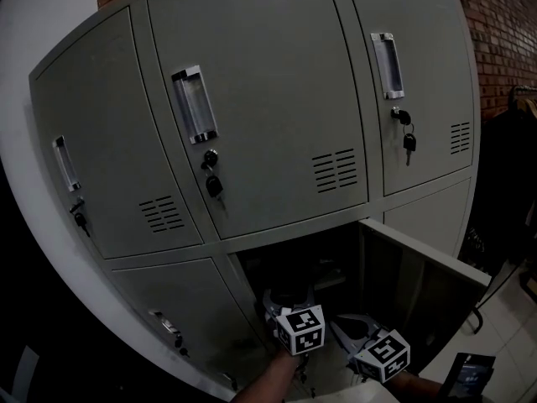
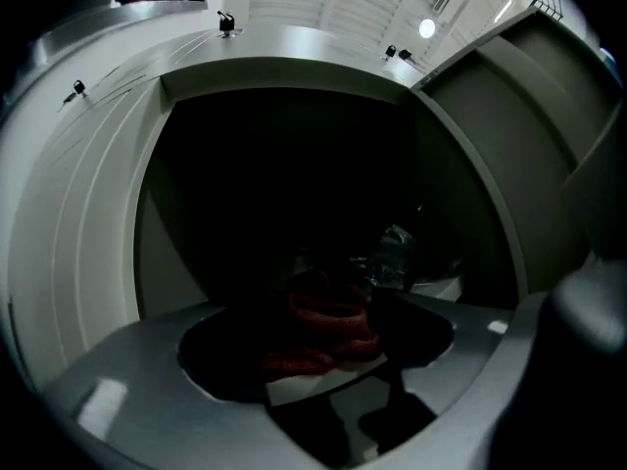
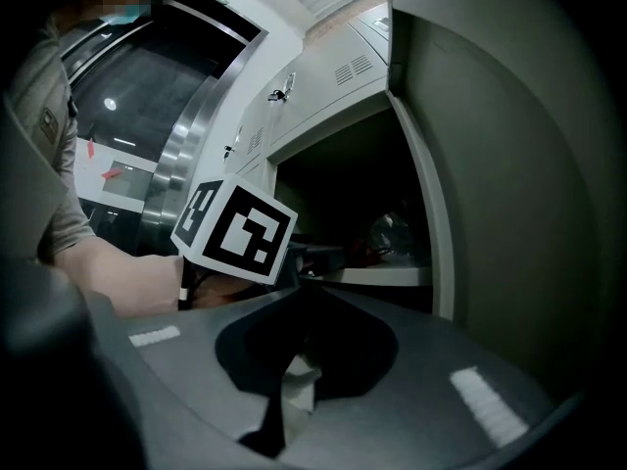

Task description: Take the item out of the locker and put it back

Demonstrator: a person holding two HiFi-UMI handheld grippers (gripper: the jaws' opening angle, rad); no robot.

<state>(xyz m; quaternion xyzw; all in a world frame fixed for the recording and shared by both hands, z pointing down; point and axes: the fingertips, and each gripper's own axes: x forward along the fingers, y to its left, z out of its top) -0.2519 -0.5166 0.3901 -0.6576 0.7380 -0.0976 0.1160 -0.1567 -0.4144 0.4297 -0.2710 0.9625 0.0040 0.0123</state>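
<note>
Left gripper view deep in the locker (image 2: 98, 213): left gripper (image 2: 328, 358) seemingly pinching red coil (image 2: 331, 323), right gripper (image 3: 299, 360) narrow and empty, take-out step, straight pull clear needed next.

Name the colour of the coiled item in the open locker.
Red; the coiled item shows best in the left gripper view.

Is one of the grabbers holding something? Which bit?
Cannot tell: a red coiled thing sits at the dark jaws of the left hand-held gripper. The right hand-held gripper looks shut, empty.
</note>
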